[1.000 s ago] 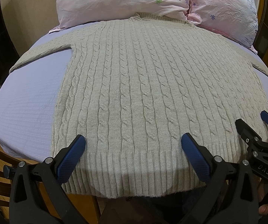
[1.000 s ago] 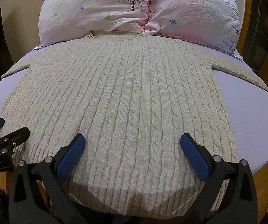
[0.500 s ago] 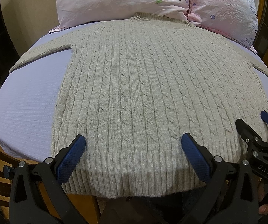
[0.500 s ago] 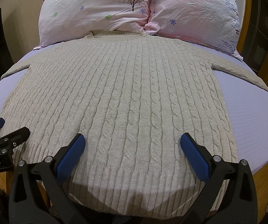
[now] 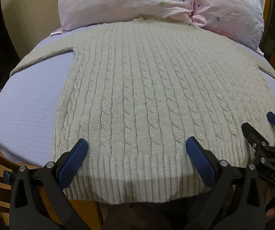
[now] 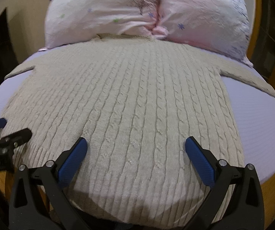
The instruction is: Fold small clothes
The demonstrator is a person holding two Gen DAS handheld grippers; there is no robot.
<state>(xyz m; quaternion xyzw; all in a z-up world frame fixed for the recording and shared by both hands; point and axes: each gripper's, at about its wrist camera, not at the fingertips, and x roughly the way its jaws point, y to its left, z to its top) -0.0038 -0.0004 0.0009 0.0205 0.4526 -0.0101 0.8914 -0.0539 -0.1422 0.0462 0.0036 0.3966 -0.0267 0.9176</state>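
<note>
Flanking pillows behind sweater

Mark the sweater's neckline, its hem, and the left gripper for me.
neckline (image 5: 162, 19), left wrist view, ribbed collar edge against the pillows.
hem (image 5: 133, 176), left wrist view, ribbed bottom band.
left gripper (image 5: 136, 147), left wrist view, midway between its blue fingertips.

black clamp arms, blue textured fingers (silver screws at the joints).
</note>
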